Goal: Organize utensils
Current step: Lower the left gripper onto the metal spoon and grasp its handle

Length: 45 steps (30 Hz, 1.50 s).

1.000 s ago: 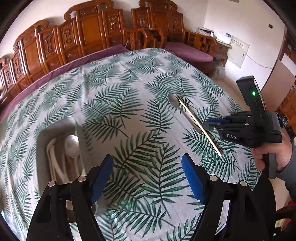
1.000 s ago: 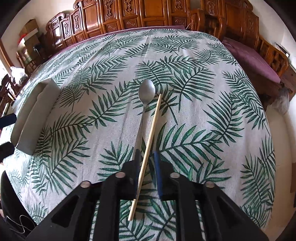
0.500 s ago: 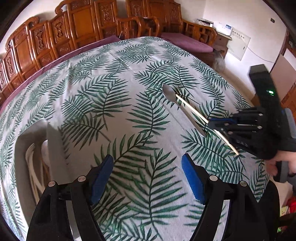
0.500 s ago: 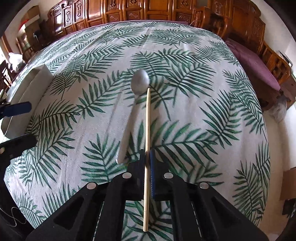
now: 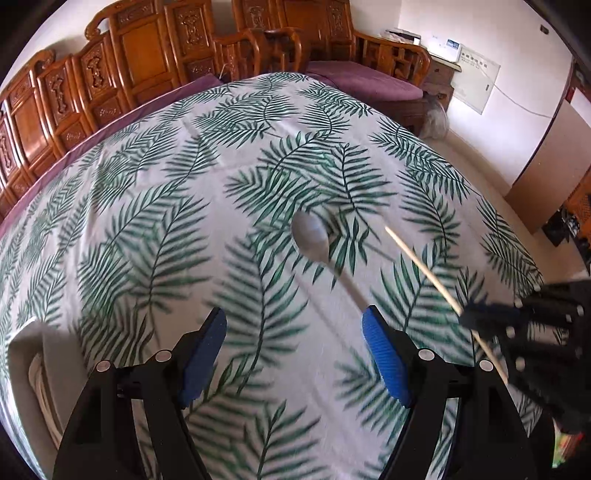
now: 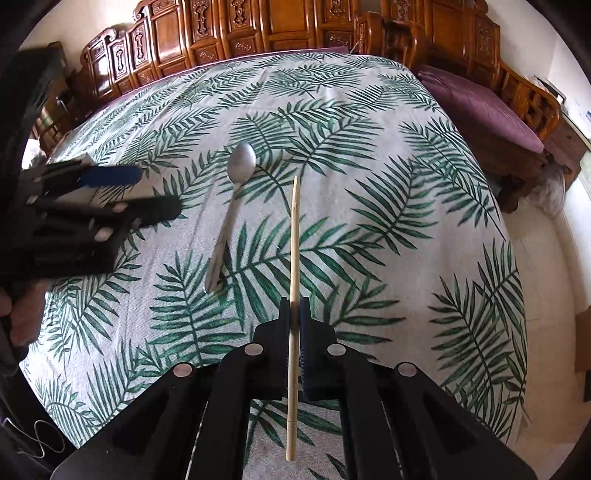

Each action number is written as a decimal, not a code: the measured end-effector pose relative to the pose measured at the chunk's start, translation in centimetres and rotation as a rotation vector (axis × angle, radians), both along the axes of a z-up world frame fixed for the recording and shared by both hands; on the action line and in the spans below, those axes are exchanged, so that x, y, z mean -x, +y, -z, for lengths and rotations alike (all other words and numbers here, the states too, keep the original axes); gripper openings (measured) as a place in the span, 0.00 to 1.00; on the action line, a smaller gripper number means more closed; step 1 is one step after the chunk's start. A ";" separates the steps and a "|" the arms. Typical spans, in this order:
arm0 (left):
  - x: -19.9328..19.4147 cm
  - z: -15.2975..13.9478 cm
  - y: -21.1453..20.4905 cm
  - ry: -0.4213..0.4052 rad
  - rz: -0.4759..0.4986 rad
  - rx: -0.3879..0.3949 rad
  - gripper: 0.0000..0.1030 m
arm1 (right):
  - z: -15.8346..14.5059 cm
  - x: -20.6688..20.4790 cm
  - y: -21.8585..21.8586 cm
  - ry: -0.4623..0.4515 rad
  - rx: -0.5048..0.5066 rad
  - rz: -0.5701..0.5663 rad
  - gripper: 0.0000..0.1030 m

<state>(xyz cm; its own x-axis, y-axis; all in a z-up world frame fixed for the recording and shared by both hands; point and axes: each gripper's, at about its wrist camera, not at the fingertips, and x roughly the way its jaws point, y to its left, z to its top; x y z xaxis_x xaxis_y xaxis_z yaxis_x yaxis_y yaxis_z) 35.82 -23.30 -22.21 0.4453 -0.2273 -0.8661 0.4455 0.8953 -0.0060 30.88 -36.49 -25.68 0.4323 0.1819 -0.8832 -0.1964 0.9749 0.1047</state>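
A metal spoon lies on the leaf-print tablecloth; it also shows in the right wrist view. My right gripper is shut on a wooden chopstick and holds it lifted above the cloth, to the right of the spoon. The chopstick and right gripper show at the right of the left wrist view. My left gripper is open and empty, hovering just short of the spoon's handle; it shows at the left of the right wrist view.
A grey utensil tray with white utensils sits at the table's left edge. Carved wooden chairs and a purple-cushioned bench ring the table. The table edge drops to the floor on the right.
The right gripper lifted the chopstick off the cloth, away from the spoon. The left gripper moved from the tray toward the spoon.
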 end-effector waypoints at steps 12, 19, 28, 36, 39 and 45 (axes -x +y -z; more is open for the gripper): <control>-2.1 1.4 -3.6 0.057 0.020 -0.011 0.37 | 1.2 0.6 -1.0 0.004 -0.034 0.019 0.06; -2.6 2.7 -4.5 0.107 0.021 -0.068 0.20 | 1.2 0.9 -0.9 -0.017 -0.030 0.015 0.06; -4.1 2.8 -4.7 0.152 -0.025 -0.042 0.22 | 1.2 1.1 -1.1 -0.027 -0.038 0.017 0.06; -4.7 2.8 -5.6 0.183 -0.068 -0.091 0.19 | 1.1 1.5 -0.9 -0.043 -0.019 0.001 0.06; -5.1 2.9 -5.2 0.193 -0.090 -0.087 0.04 | 1.1 1.5 -0.9 -0.044 -0.023 0.000 0.06; -4.6 2.7 -4.2 0.172 -0.074 -0.088 0.00 | 1.1 1.4 -0.9 -0.040 -0.028 0.006 0.06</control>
